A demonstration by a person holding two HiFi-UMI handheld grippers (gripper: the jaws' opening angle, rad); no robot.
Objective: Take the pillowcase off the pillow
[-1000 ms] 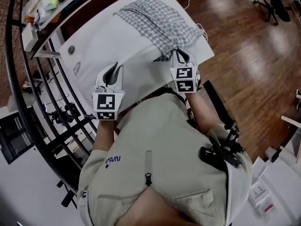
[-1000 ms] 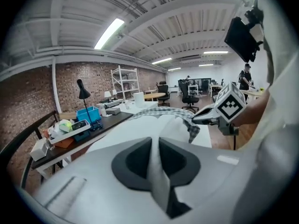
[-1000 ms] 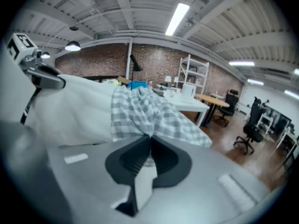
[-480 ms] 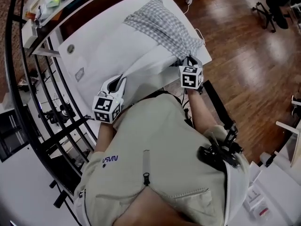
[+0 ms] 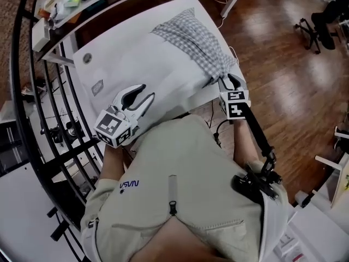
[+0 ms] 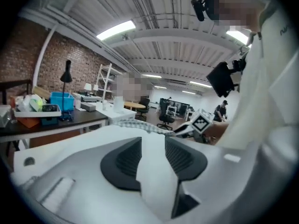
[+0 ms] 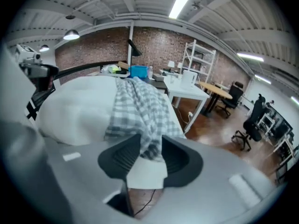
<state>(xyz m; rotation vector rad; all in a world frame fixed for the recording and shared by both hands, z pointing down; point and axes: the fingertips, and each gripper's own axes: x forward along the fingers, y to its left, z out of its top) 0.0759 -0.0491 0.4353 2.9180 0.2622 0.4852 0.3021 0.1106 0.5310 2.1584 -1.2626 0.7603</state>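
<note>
A white pillow (image 5: 142, 59) lies on the white table (image 5: 90, 72), with the grey checked pillowcase (image 5: 196, 37) bunched over its far right end. My left gripper (image 5: 147, 91) hovers at the pillow's near left end. Its jaws have just been opening and stand open; in the left gripper view only the white pillow (image 6: 154, 139) shows through the gap. My right gripper (image 5: 233, 79) sits at the table's right edge. Its jaws have also just been opening, and the pillowcase's gathered end (image 7: 148, 146) hangs loosely between the pads (image 7: 126, 155).
A dark desk (image 5: 109, 7) with a tray of clutter stands beyond the table at the top left. Black curved railings (image 5: 32, 91) run along the left. Wooden floor (image 5: 283, 91) lies to the right, with an office chair (image 5: 324, 15) farther off. A cable (image 5: 218, 127) dangles below the table's edge.
Both grippers were shut, the left on the pillow's near end and the right on the pillowcase's end. Both now stand open; the left has drawn back leftward, the right has shifted right.
</note>
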